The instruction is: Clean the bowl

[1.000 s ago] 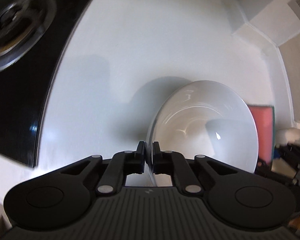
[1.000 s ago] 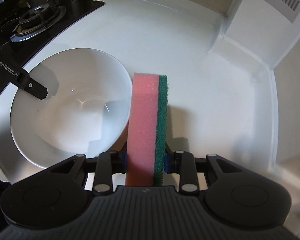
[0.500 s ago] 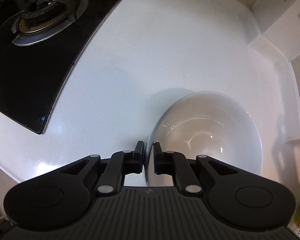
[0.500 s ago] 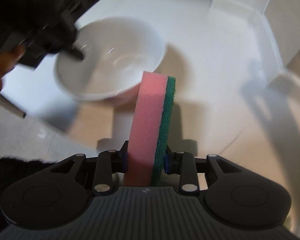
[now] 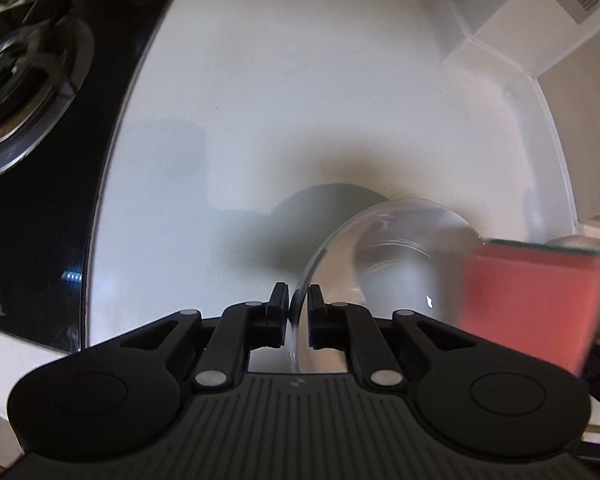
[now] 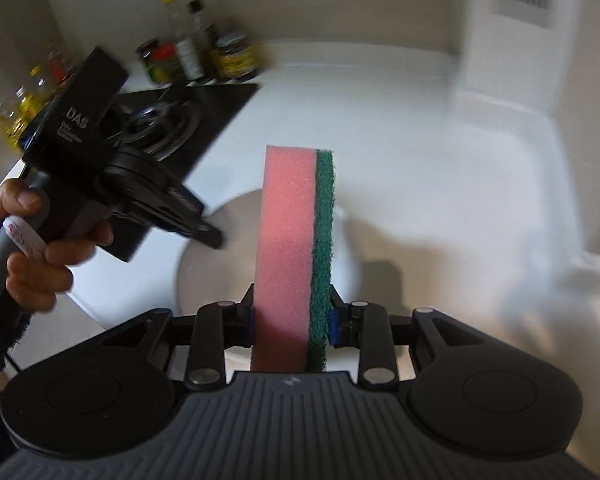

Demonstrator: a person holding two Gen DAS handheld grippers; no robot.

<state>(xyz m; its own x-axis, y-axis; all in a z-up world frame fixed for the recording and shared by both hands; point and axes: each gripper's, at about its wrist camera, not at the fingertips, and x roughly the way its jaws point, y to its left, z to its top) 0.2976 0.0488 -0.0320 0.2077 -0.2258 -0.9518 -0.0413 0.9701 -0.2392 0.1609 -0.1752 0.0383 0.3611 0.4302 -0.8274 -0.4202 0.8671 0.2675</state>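
The white bowl (image 5: 400,264) sits low right in the left wrist view, its thin rim running between the jaws of my left gripper (image 5: 298,300). Those jaws are opening, and a sliver of gap shows on each side of the rim. My right gripper (image 6: 290,316) is shut on an upright pink sponge (image 6: 288,248) with a green scouring side. The sponge hangs above the bowl (image 6: 216,280) and hides its middle. In the right wrist view, the left gripper (image 6: 212,240) reaches to the bowl's left rim. The blurred sponge (image 5: 528,304) covers the bowl's right side.
A black gas hob (image 5: 32,120) lies to the left on the white counter (image 5: 300,100). Several bottles and jars (image 6: 196,56) stand behind the hob (image 6: 172,120). A person's hand (image 6: 32,260) holds the left gripper's handle. A white ledge (image 5: 500,48) bounds the counter at right.
The left jaws have parted slightly around the bowl rim. The right gripper has risen and tipped up, and its sponge has come back over the bowl, entering the left wrist view at right.
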